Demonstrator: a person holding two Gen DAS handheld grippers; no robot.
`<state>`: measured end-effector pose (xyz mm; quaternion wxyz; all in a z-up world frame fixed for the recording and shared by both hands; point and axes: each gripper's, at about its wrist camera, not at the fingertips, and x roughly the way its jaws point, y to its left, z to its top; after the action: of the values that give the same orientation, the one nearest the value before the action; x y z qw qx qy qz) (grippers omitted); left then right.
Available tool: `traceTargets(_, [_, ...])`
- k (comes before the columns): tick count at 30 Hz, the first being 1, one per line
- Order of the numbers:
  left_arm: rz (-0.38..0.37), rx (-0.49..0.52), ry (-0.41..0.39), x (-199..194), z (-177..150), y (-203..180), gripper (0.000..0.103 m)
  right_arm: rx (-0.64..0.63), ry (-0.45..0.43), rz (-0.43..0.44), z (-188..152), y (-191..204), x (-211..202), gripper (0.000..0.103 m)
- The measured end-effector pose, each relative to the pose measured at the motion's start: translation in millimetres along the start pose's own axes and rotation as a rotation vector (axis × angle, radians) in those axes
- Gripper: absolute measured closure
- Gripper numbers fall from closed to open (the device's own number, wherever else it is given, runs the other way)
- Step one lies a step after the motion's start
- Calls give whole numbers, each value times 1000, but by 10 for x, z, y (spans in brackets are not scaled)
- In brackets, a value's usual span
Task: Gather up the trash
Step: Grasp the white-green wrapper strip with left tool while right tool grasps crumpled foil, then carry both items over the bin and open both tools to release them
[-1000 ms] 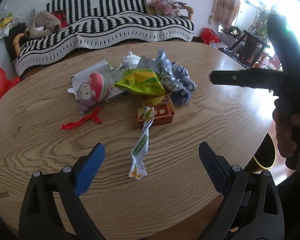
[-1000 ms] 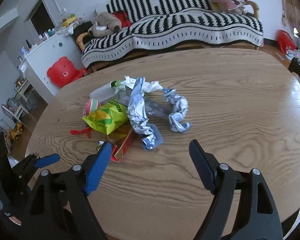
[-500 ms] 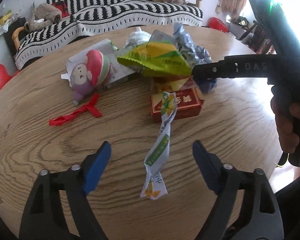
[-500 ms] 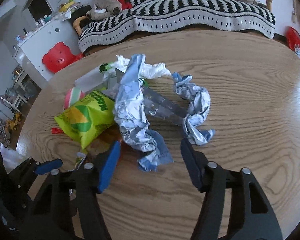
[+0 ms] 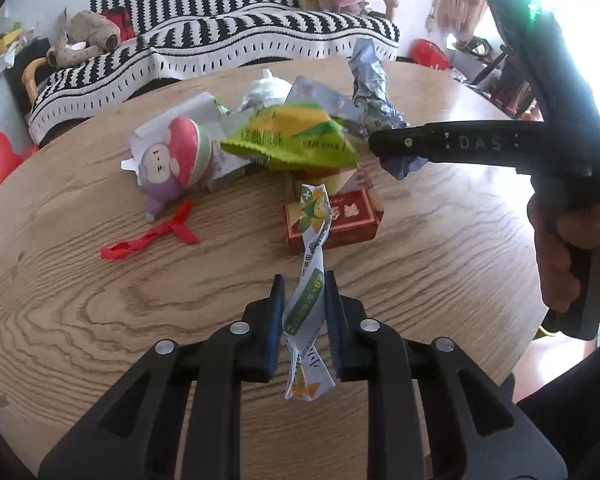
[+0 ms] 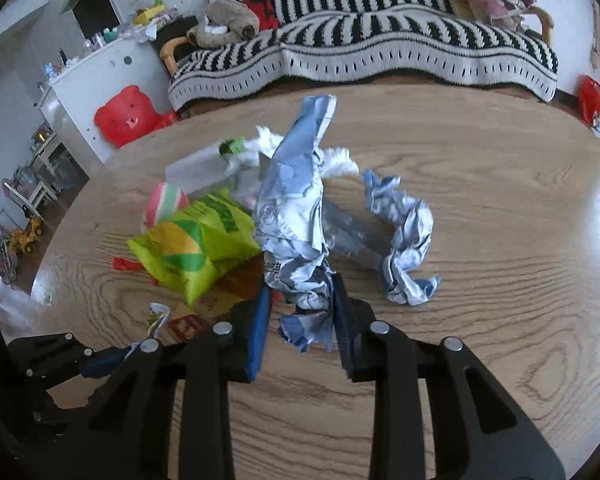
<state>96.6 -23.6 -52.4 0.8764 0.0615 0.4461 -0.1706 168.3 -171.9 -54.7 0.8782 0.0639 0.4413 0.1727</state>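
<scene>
Both hand-held grippers had closed on trash: the left gripper [image 5: 303, 312] pinched a long, twisted white-and-green sachet wrapper [image 5: 309, 308] partway along its length, and the right gripper [image 6: 298, 312] clamped the lower end of a crumpled blue-and-white foil bag [image 6: 296, 216]. Each piece ran straight away from its own fingers, long axis pointing toward the heap, so a pull back and up would probably draw it free. Just beyond the left gripper, the sachet's far end lay across a flat red cardboard box [image 5: 340, 224] on the oval wooden table [image 5: 80, 300]. Left of that box lay a red ribbon scrap [image 5: 152, 236]; behind the box sat a yellow-green snack bag [image 5: 292, 140] and a white packet printed with a pink cartoon figure [image 5: 172, 156]. Right of the box, near the right gripper, a second crumpled blue foil wrapper [image 6: 404, 240] rested on the wood. Farthest back, behind the table, stood a black-and-white striped sofa [image 6: 380, 48].
</scene>
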Motion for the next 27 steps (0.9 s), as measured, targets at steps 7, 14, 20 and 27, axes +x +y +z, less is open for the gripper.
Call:
traceTargets(7, [1,-10,-5,-35,7,-2,84,-4,-18,2,-5,9,-162,73])
traceTargets(14, [-1,-11,-26,-117,94,-107,84,8,-39,-12,-22,-75,-347,73])
traceTargets(20, [-29,14,-42,-152,246,-376,84,36,-73,-51,-129,-323,-720,73])
traceTargets(27, [-103,75,-64,-136,464,-1022,84,95,-125,-139,-481,-889,-1482,73])
